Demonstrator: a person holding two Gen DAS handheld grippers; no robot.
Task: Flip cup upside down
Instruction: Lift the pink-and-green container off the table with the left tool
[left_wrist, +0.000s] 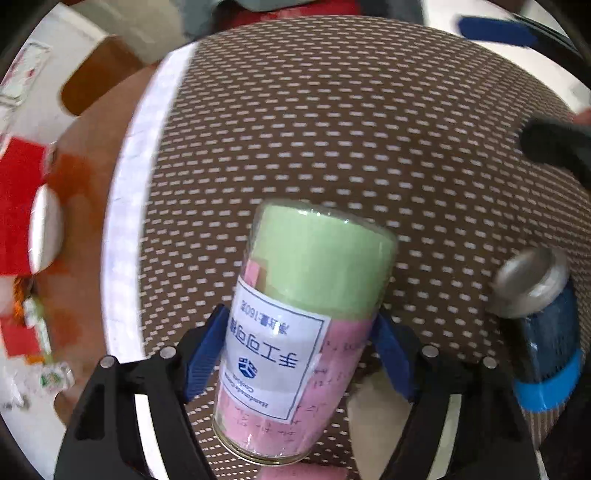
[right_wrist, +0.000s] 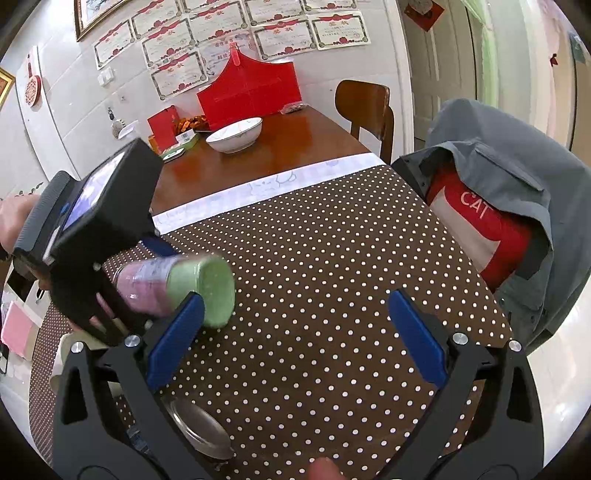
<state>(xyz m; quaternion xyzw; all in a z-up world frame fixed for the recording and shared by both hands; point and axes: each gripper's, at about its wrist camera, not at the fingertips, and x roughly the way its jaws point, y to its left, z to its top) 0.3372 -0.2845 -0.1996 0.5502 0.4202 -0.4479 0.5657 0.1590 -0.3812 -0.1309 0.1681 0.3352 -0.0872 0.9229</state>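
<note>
The cup (left_wrist: 295, 325) is a clear glass lined with pink and green paper and bearing a white label. My left gripper (left_wrist: 303, 350) is shut on the cup and holds it tilted above the dotted tablecloth, green closed end pointing away, open rim towards the camera. In the right wrist view the cup (right_wrist: 184, 291) lies nearly level in the air, held by the left gripper body (right_wrist: 92, 236). My right gripper (right_wrist: 295, 339) is open and empty over the tablecloth, its left finger (right_wrist: 173, 343) just in front of the cup's green end.
A blue can with a silver top (left_wrist: 535, 306) stands at the right; its top shows below my right gripper (right_wrist: 199, 428). A white bowl (right_wrist: 234, 136), red boxes (right_wrist: 251, 92) and a chair (right_wrist: 365, 110) are at the far side of the wooden table (right_wrist: 295, 144). A grey jacket (right_wrist: 517, 206) drapes a chair at right.
</note>
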